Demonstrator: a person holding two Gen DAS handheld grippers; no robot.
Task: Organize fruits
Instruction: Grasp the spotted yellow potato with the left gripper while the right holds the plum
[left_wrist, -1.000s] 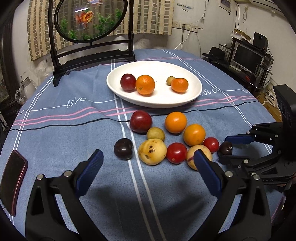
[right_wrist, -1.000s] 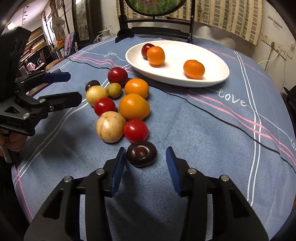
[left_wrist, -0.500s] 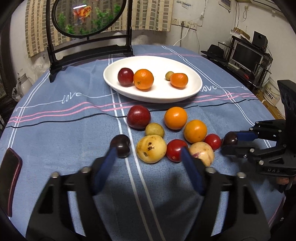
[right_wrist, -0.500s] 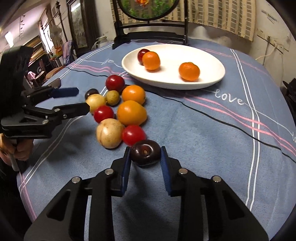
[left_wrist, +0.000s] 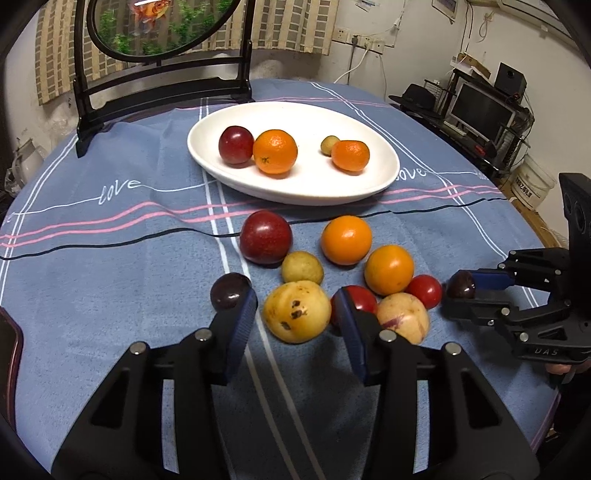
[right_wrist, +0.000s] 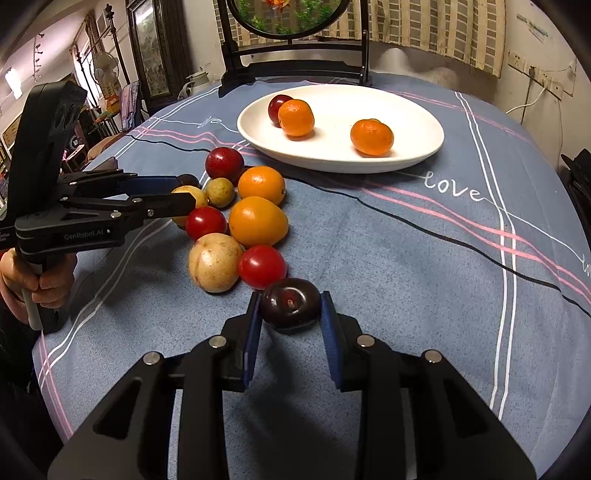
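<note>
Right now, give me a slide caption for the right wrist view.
Right gripper clamps a dark purple plum on the blue tablecloth, white oval plate beyond.

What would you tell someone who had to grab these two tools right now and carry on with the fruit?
Right gripper: shut on a dark plum, at the table, not yet lifted.
Left gripper: open, fingers either side of the yellow spotted fruit, not closed.
Done: the white plate holds four fruits, a red plum, two oranges and a small green one.
Left: about ten fruits clustered on the blue tablecloth in front of the plate, including a second dark plum beside the left finger.
</note>
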